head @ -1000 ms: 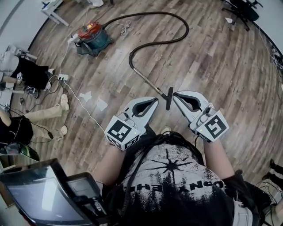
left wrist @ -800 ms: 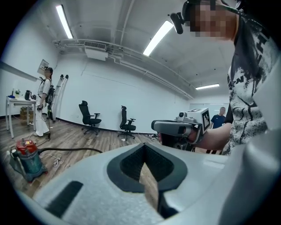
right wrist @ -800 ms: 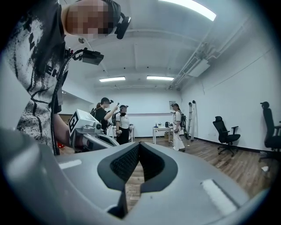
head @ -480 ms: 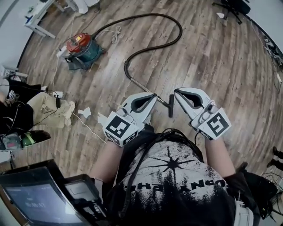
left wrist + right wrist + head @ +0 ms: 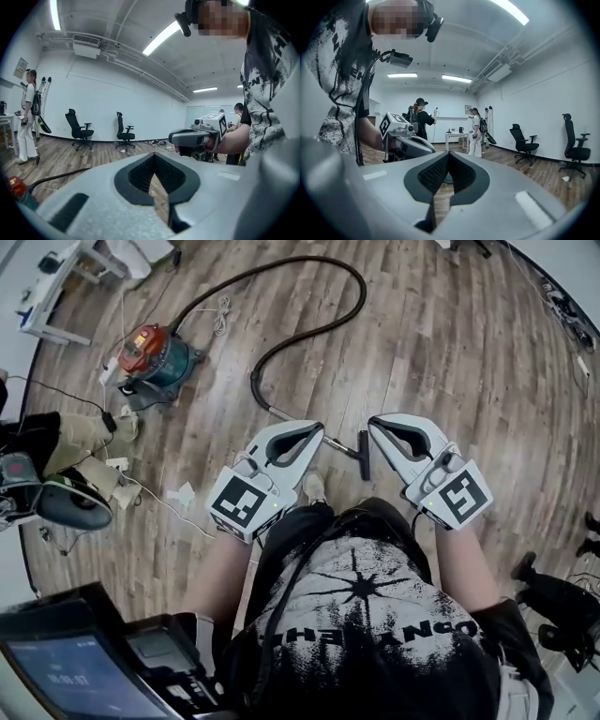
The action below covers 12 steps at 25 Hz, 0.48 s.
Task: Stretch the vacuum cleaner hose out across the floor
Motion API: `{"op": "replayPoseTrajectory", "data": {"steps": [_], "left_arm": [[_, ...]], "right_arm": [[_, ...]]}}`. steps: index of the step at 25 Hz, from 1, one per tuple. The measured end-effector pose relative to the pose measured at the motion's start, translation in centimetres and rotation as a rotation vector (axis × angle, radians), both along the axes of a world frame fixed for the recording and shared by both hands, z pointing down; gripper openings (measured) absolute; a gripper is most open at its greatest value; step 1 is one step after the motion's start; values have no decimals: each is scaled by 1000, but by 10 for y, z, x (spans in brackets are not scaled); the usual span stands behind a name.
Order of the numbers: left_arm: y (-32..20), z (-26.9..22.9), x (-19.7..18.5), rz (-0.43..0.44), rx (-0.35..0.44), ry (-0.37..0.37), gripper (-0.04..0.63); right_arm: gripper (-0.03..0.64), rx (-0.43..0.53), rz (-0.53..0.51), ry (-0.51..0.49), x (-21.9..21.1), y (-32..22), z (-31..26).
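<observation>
Wood-grain floor point(image 5: 450, 362) runs under everything here. The black vacuum cleaner hose point(image 5: 361, 296) lies on it in a big loop. It leaves the red and teal vacuum cleaner point(image 5: 150, 354) at the far left, arcs away and round to the right, then doubles back to a tight bend ahead of the person. From that bend a metal wand point(image 5: 333, 440) slants toward the person's feet and ends in a black floor nozzle point(image 5: 363, 454), which from above shows between the two gripper tips. The left gripper point(image 5: 317, 427) has its jaws pressed together with nothing in them; the right gripper point(image 5: 375, 421) is the same — tips closed, empty. Both are held out roughly level in front of the person's chest, nearly side by side, up off the floor — neither touches hose, wand or nozzle.
</observation>
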<state>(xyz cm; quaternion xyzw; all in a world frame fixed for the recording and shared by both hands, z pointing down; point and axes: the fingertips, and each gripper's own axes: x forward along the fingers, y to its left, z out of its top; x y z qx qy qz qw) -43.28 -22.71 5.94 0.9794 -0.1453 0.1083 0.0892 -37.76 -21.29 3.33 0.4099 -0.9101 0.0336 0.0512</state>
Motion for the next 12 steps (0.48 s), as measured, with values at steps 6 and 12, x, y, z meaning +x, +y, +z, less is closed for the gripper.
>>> {"op": "replayPoseTrajectory", "data": {"steps": [6,12], "left_arm": [[9,-2,14,-86,-7,-6,0],[16,32,14,-178,-37,-1,1]], "right_arm": [[8,-44,-44,20,21,12,12],[69,-83,-106,90,25,7,71]]}}
